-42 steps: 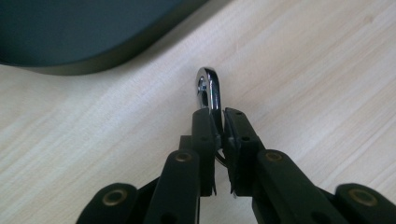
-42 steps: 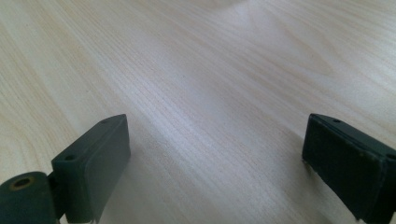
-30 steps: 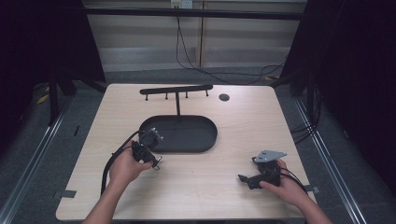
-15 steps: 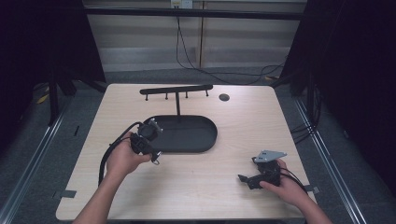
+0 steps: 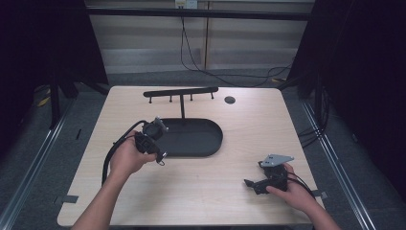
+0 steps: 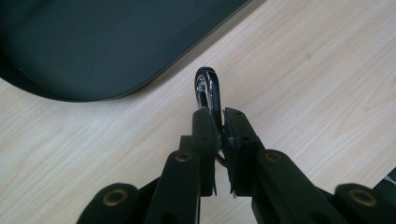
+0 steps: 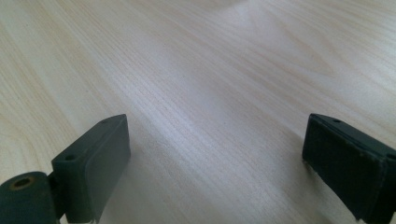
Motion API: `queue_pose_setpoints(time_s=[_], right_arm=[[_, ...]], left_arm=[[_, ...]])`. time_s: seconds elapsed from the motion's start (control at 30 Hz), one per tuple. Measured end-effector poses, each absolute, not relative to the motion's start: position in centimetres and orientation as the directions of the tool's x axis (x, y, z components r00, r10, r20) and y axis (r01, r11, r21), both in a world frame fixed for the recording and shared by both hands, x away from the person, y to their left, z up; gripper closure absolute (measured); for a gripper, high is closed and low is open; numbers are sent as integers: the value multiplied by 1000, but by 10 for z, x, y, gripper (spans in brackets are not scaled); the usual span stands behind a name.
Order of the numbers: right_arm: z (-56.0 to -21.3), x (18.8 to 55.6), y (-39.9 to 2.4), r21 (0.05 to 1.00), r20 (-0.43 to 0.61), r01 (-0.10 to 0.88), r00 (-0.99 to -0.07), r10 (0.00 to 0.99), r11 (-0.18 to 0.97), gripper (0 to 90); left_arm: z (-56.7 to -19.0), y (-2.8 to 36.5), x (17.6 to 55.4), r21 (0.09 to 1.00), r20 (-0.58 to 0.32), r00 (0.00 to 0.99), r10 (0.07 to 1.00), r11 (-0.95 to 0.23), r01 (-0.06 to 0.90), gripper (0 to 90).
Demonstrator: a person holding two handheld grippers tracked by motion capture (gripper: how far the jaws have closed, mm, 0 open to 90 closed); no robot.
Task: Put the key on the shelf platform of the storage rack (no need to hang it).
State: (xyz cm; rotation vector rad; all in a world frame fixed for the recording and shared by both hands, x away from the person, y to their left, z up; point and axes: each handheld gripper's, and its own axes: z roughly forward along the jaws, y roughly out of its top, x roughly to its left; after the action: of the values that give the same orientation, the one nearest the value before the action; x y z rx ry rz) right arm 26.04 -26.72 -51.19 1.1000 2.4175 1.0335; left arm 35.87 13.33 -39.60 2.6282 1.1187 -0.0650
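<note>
Your left gripper (image 6: 216, 122) clamps a chrome hook (image 6: 208, 91); its lower part hides between the jaws. Your right gripper (image 7: 215, 154) rests jaws apart over bare table (image 7: 210, 70)

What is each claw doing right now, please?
Left claw: shut on a small metal hook.
Right claw: open, nothing between its jaws, over the bare table.
</note>
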Motion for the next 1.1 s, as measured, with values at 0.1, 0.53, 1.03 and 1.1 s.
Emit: queue_pose_setpoints(time_s=[0.1, 0.53, 1.03, 1.1], right_arm=[[-512, 260, -267, 713, 30, 537, -666, 745, 451, 71], [-512, 260, -267, 713, 29, 536, -667, 744, 452, 71], [-512, 260, -267, 713, 30, 537, -666, 745, 451, 71], [-512, 260, -267, 713, 30, 537, -666, 745, 451, 71]], left_arm=[[-394, 132, 361, 240, -157, 697, 700, -657, 714, 837], [-387, 127, 366, 247, -166, 691, 704, -649, 720, 836], [-377, 117, 376, 252, -174, 687, 705, -643, 723, 836], [-377, 116, 377, 253, -173, 688, 705, -643, 723, 837]])
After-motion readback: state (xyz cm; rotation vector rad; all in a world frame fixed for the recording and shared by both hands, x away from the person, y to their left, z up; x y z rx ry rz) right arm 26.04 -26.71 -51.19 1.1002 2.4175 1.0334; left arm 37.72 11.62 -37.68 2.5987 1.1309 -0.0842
